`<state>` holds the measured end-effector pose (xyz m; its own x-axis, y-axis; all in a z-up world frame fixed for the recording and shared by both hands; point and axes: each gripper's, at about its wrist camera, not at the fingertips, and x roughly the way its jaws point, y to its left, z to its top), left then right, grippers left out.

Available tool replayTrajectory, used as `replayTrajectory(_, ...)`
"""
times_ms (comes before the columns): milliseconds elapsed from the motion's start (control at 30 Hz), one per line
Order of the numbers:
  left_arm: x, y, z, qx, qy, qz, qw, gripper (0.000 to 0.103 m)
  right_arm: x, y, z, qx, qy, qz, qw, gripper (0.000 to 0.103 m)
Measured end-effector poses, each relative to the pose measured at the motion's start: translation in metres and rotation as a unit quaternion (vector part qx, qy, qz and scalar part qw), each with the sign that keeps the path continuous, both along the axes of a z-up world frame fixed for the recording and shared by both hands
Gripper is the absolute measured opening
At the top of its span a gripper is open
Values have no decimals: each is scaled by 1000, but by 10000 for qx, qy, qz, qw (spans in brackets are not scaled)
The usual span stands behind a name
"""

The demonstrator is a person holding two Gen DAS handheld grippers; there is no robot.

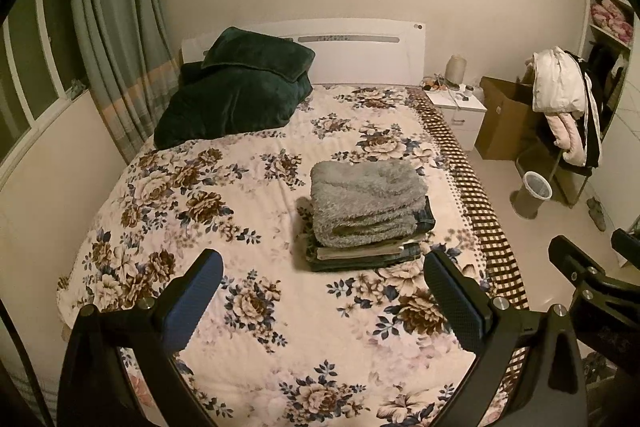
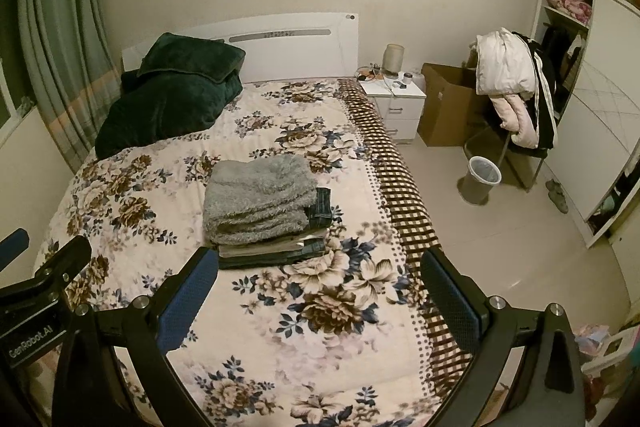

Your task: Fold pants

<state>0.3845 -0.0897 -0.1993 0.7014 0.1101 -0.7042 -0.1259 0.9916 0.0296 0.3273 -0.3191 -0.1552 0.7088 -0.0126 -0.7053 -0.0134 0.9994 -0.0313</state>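
Note:
A stack of folded pants (image 1: 366, 215) lies on the floral bedspread (image 1: 248, 195), right of the middle, with a fuzzy grey pair on top and denim and khaki pairs under it. It also shows in the right wrist view (image 2: 266, 209). My left gripper (image 1: 322, 285) is open and empty, held above the bed just short of the stack. My right gripper (image 2: 318, 287) is open and empty, above the bed's right part near the stack's front corner. The right gripper's fingers show at the right edge of the left wrist view (image 1: 580, 267).
A dark green blanket and pillow (image 1: 236, 95) lie at the headboard. Right of the bed stand a white nightstand (image 2: 398, 103), a cardboard box (image 2: 446, 103), a chair draped with jackets (image 2: 516, 87), a waste bin (image 2: 480, 181) and a wardrobe (image 2: 600, 107). Curtains (image 1: 116, 39) hang at the left.

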Motion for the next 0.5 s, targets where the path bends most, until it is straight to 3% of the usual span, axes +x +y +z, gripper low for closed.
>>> replayTrajectory(500, -3, -5, 7, -3, -70, -35, 10000, 103, -9, -5, 2, 73, -38, -95, 9999, 103)
